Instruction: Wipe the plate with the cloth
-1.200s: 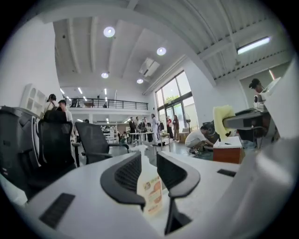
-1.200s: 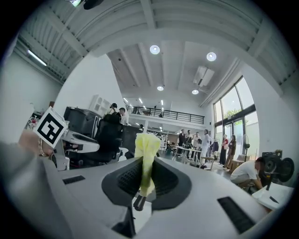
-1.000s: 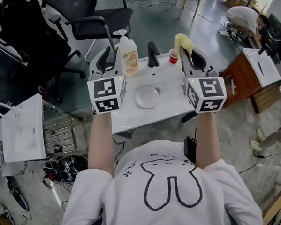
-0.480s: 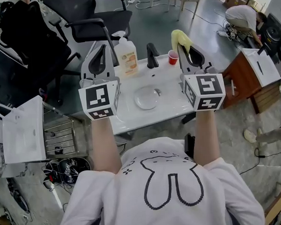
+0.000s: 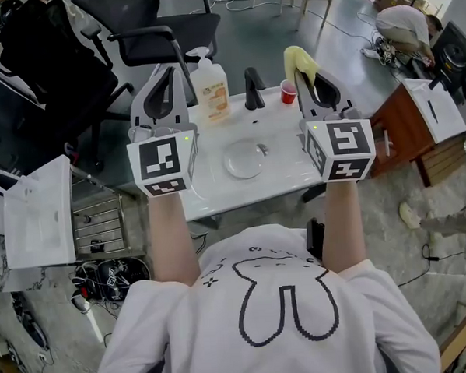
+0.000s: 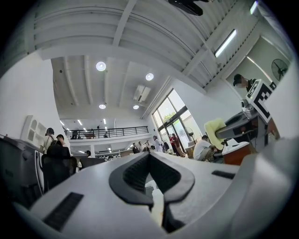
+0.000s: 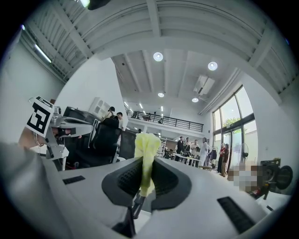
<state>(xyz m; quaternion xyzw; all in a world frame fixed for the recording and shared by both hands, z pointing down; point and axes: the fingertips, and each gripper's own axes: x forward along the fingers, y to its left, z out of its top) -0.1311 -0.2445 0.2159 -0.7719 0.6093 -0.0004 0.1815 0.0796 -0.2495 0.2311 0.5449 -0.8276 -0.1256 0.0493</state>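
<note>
The right gripper [image 7: 145, 161] clamps a crumpled yellow cloth [image 7: 146, 142], held at two o'clock from the clear round glass plate [image 5: 243, 159] lying in the white basin top [image 5: 217, 186]. The left gripper [image 6: 150, 158], jaws closed on nothing, hovers at ten o'clock. Beyond the plate stand a pump soap bottle [image 5: 211, 93] at eleven, a black tap [image 5: 253, 89] at twelve and a small red cup [image 5: 289, 95] at one.

The head camera looked steeply down past the person's shoulders at the counter [image 5: 217, 186], the left gripper [image 5: 165, 75] and the right gripper [image 5: 305, 73]. Each gripper camera sat close behind its own jaws, facing the hall; both caught the balcony railing [image 6: 105, 133] and the opposite gripper
</note>
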